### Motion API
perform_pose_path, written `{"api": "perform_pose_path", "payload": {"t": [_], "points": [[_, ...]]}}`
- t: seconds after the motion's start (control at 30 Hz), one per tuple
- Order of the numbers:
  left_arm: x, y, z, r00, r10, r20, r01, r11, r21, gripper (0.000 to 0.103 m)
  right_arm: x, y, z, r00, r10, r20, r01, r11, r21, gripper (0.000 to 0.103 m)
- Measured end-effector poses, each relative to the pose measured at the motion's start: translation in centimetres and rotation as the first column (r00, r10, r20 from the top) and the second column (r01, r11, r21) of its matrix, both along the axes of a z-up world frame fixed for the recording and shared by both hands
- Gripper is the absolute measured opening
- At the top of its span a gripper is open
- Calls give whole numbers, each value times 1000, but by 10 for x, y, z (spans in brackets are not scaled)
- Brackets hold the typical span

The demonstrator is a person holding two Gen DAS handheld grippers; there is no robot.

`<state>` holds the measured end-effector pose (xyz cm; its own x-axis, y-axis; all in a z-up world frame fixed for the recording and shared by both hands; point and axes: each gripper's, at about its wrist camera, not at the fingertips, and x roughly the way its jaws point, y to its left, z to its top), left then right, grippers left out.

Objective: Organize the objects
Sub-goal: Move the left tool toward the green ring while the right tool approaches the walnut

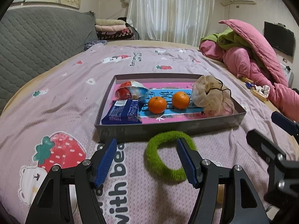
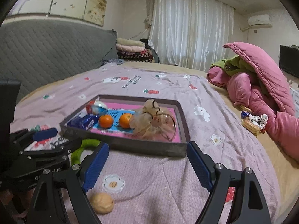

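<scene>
Left wrist view: left gripper (image 1: 146,159) hung low over the bedspread (image 1: 61,100), angled down toward the near wall of the tray (image 1: 168,127).
Left jaws: stood apart, nothing clamped; blue pads (image 1: 105,161) clear of any object.
Green hair tie (image 1: 169,156): lay flat on the bedspread just in front of the tray; the right-hand finger of the left gripper sat over the ring's opening, the other finger outside it to the left. Contact could not be told.
Right gripper, from left view: seen at the right edge (image 1: 276,130), beside the tray's near right corner.
Right wrist view: right gripper (image 2: 147,165) also tilted down, its fingers framing the tray's near wall and bare bedspread.
Right jaws: wide apart, empty.
Walnut (image 2: 102,203): on the bedspread, close under the left-hand finger of the right gripper, outside the tray, not held.
Tray contents: blue snack packet (image 1: 124,113) front left, red-and-white wrapper (image 1: 130,91) behind it, two tangerines (image 1: 157,105) (image 1: 180,100) side by side in the middle, sheer drawstring pouch (image 1: 213,98) at right.
Background: pink quilt (image 1: 259,63) heaped at the far right of the bed, grey quilted headboard (image 1: 37,41) at left.
</scene>
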<state>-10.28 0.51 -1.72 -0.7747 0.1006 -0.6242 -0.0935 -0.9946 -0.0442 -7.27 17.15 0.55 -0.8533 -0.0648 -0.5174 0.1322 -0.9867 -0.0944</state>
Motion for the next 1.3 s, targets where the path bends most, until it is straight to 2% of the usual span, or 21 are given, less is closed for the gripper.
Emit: {"api": "perform_pose_path", "payload": {"t": [0.2, 0.47, 0.9, 1.3], "points": [[6, 1, -5, 1000, -1, 9, 1, 1000, -16, 68, 10, -2, -1, 999, 32, 37, -31, 999, -11, 85], [7, -5, -11, 999, 5, 40, -5, 1000, 12, 68, 17, -4, -6, 992, 70, 107, -67, 997, -33, 85], [6, -2, -18, 996, -15, 91, 14, 1000, 12, 68, 13, -15, -30, 951, 108, 291, -107, 994, -18, 85], [-3, -2, -24, 992, -20, 121, 16, 999, 30, 68, 8, -18, -45, 922, 106, 374, -109, 994, -12, 85]]}}
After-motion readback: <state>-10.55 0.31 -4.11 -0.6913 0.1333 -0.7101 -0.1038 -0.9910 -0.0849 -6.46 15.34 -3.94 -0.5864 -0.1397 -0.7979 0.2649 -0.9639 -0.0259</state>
